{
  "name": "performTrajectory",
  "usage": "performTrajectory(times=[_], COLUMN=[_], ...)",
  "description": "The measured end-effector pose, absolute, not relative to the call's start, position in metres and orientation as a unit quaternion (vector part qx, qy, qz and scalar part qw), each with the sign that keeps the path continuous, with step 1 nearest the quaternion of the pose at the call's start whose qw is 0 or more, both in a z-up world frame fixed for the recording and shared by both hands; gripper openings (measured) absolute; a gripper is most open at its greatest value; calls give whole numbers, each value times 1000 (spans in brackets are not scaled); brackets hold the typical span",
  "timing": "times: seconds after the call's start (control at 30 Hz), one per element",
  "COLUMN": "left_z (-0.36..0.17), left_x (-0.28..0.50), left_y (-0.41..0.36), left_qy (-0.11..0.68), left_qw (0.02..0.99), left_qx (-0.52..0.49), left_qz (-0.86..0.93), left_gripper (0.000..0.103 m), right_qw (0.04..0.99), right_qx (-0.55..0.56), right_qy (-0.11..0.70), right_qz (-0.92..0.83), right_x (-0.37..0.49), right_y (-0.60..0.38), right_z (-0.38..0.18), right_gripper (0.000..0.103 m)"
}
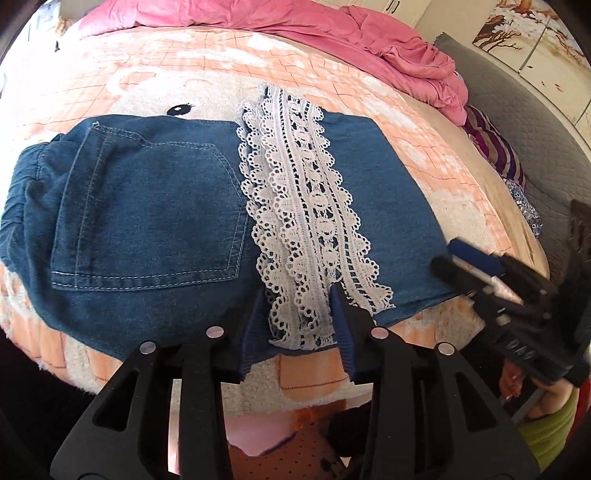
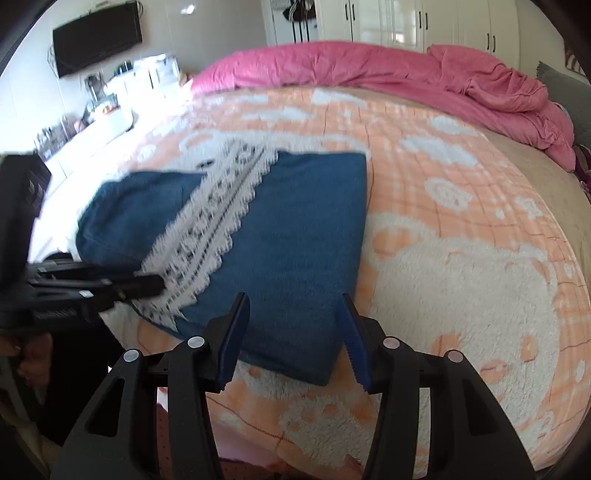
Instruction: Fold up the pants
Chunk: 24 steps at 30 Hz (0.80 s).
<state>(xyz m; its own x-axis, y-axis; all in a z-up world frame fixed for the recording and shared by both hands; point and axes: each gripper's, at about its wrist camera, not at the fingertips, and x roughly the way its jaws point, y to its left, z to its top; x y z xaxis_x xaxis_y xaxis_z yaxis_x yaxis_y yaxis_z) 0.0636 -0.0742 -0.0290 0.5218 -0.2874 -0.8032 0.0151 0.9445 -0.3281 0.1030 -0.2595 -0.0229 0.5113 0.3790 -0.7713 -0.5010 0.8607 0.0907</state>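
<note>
Folded blue denim pants (image 1: 147, 206) with a white lace hem (image 1: 306, 229) lie flat on the bed; they also show in the right wrist view (image 2: 295, 240) with the lace (image 2: 210, 221) across them. My left gripper (image 1: 299, 291) is open, its fingers either side of the lace's near edge. My right gripper (image 2: 293, 299) is open over the pants' near right corner. It shows from the side in the left wrist view (image 1: 454, 254), at the pants' right edge. The left gripper shows in the right wrist view (image 2: 159, 282) at the lace.
The bed carries an orange and white fleece blanket (image 2: 461, 258). A crumpled pink duvet (image 2: 388, 74) lies along the far side. Striped and patterned clothes (image 1: 495, 151) lie at the right edge. White wardrobes (image 2: 424, 22) and a wall screen (image 2: 98, 37) stand behind.
</note>
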Motion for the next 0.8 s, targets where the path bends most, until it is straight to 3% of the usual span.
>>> performTrajectory(times=[0.43, 0.57, 0.8], left_z=[-23, -19, -11], left_x=[57, 54, 48], left_y=[-62, -59, -54], left_qy=[477, 474, 464], left_qw=[862, 864, 872], left_qx=[-145, -142, -132], left_qz=[-91, -90, -79], left_gripper=[41, 43, 48], right_qw=[866, 871, 880], right_qx=[-87, -64, -43], right_qy=[434, 424, 417], right_qz=[233, 239, 223], right_x=[102, 95, 87], right_y=[-252, -259, -269], right_z=[-35, -26, -17], right_gripper=[51, 65, 69])
